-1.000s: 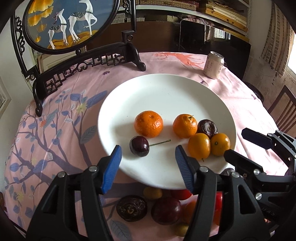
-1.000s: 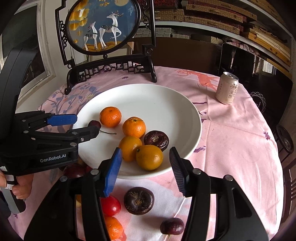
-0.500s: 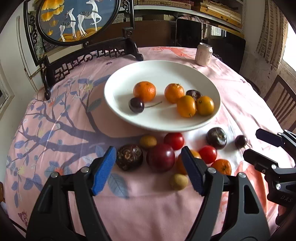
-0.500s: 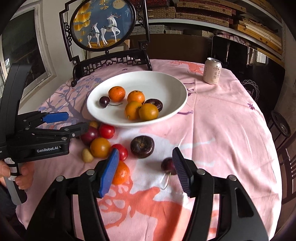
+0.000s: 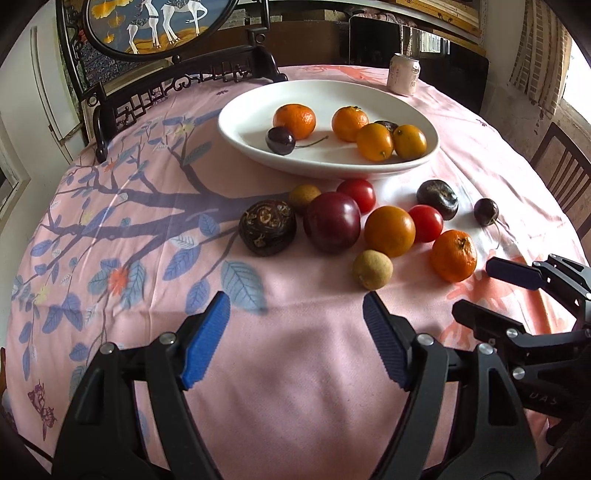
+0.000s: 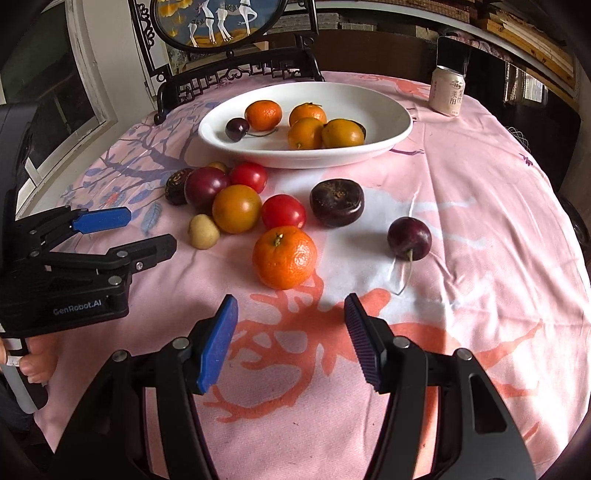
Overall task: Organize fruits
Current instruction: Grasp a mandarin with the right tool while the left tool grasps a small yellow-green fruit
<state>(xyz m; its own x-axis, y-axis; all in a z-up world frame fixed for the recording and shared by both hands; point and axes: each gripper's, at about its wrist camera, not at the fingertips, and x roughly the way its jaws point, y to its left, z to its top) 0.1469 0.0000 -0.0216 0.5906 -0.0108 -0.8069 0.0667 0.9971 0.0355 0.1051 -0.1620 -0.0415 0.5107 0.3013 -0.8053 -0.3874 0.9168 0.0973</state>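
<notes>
I'm between picks; my left gripper [image 5: 295, 339] and right gripper [image 6: 290, 338], jaws just spread and empty, hover above the worktop; next, I'd close on the mandarin [image 6: 284, 257] for the plate [image 6: 388, 142].

Home dining room, round table [image 5: 295, 369] in floral cloth, carved deer screen [image 6: 218, 22], wooden chair [image 5: 561, 162]

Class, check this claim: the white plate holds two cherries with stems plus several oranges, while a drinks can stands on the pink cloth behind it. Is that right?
Not quite. The white plate holds only one cherry with a stem; the other cherry lies on the pink cloth, as the right wrist view shows. The oranges and the drinks can behind the plate are as stated.
</notes>
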